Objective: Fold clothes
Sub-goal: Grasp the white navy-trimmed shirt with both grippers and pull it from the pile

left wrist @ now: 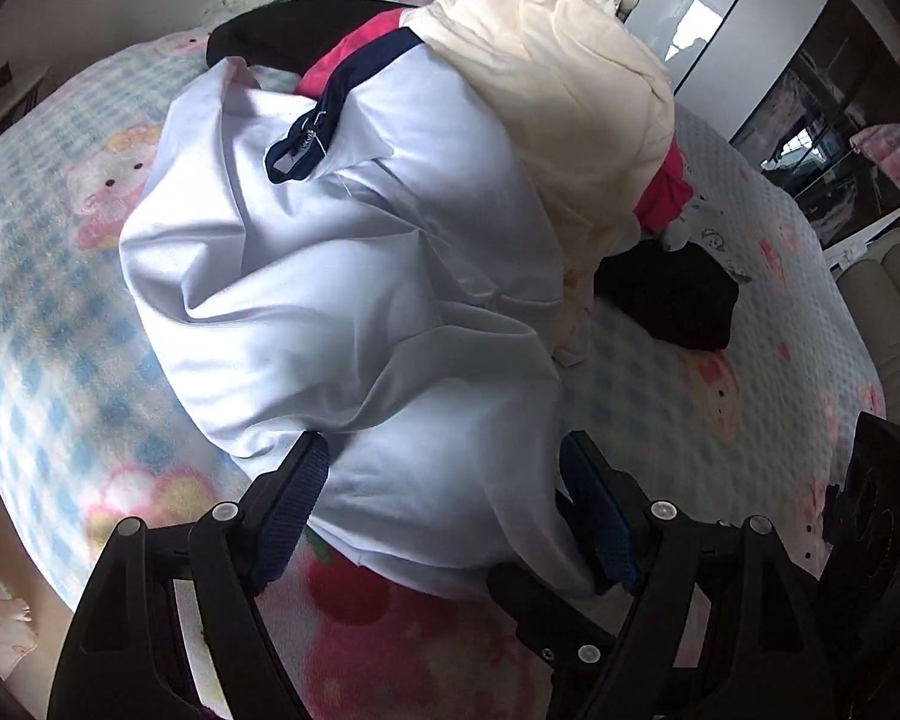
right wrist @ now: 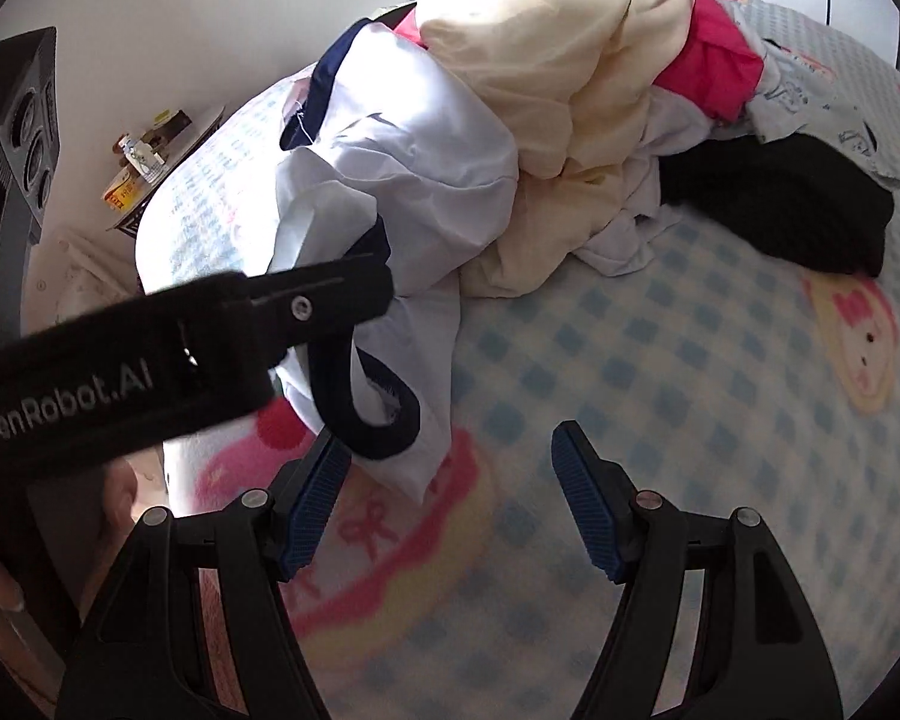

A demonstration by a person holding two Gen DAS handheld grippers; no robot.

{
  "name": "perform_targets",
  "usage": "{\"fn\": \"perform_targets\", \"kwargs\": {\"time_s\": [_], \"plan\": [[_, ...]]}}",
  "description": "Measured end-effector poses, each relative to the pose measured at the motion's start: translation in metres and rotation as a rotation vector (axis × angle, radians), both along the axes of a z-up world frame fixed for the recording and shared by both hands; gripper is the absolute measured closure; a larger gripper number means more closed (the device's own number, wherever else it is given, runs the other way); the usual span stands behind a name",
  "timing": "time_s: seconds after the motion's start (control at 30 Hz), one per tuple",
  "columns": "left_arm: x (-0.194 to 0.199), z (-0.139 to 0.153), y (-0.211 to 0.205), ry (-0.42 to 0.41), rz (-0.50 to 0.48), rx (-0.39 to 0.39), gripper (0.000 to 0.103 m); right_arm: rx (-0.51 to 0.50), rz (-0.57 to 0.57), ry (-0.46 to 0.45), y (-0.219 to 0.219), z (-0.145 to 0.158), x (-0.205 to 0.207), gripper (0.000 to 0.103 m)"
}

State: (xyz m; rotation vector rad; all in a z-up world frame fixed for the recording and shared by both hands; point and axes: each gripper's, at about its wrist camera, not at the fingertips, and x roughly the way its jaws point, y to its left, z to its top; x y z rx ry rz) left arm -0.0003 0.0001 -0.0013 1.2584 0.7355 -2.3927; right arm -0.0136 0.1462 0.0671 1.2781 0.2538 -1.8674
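A white garment with navy trim lies crumpled on the bed, on the near side of a clothes pile. My left gripper is open, its fingers straddling the garment's near edge. In the right wrist view the same garment hangs down with its navy collar loop near my right gripper, which is open and empty over the blanket. The left gripper's black body crosses that view, its tip against the garment.
The pile holds a cream garment, a pink one and black ones. The bed has a blue-checked cartoon blanket. A nightstand with small items stands beside the bed. A dark cabinet stands at right.
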Motion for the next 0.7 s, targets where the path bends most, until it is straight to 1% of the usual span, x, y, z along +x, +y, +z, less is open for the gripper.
{"fn": "perform_targets", "kwargs": {"time_s": [0.03, 0.07, 0.1, 0.13, 0.17, 0.2, 0.23, 0.27, 0.3, 0.43, 0.5, 0.53, 0.6, 0.67, 0.7], "plan": [[-0.002, -0.006, 0.000, -0.027, 0.009, -0.031, 0.055, -0.004, -0.004, -0.010, -0.004, -0.006, -0.003, 0.032], [-0.004, -0.012, 0.000, -0.061, 0.020, -0.057, 0.072, -0.005, -0.004, -0.010, -0.008, -0.010, -0.005, 0.034], [-0.004, -0.017, -0.002, -0.079, 0.028, -0.062, 0.077, -0.006, 0.000, -0.008, -0.011, -0.013, -0.006, 0.045], [0.001, -0.014, -0.007, -0.078, 0.022, -0.037, 0.087, -0.005, 0.004, -0.011, -0.013, -0.016, -0.008, 0.054], [0.005, -0.011, -0.012, -0.075, 0.014, -0.015, 0.092, -0.006, 0.007, -0.014, -0.016, -0.018, -0.009, 0.073], [0.007, -0.007, -0.011, -0.061, -0.004, -0.006, 0.093, -0.018, 0.000, -0.017, -0.014, -0.018, -0.010, 0.083], [0.008, -0.002, -0.007, -0.042, -0.026, -0.013, 0.097, -0.030, -0.007, -0.018, -0.013, -0.017, -0.011, 0.089], [0.009, 0.001, 0.006, -0.017, -0.052, -0.019, 0.099, -0.040, -0.014, 0.003, -0.008, -0.011, -0.010, 0.094], [0.009, 0.004, 0.018, 0.007, -0.079, -0.024, 0.099, -0.051, -0.021, 0.024, -0.003, -0.005, -0.008, 0.095], [0.007, 0.032, 0.065, 0.092, -0.188, -0.054, 0.100, -0.073, -0.063, 0.139, 0.026, 0.026, 0.000, 0.100], [-0.008, 0.043, 0.097, 0.117, -0.221, -0.052, 0.100, -0.089, -0.109, 0.180, 0.052, 0.042, 0.000, 0.100], [-0.012, 0.048, 0.105, 0.122, -0.245, -0.060, 0.100, -0.092, -0.135, 0.189, 0.063, 0.050, 0.001, 0.100], [-0.019, 0.052, 0.116, 0.118, -0.295, -0.045, 0.100, -0.101, -0.191, 0.194, 0.092, 0.062, -0.002, 0.100], [-0.021, 0.045, 0.133, 0.117, -0.320, 0.023, 0.100, -0.110, -0.243, 0.190, 0.124, 0.068, -0.009, 0.100], [-0.018, 0.047, 0.141, 0.121, -0.330, 0.027, 0.100, -0.113, -0.265, 0.189, 0.140, 0.070, -0.012, 0.100]]}}
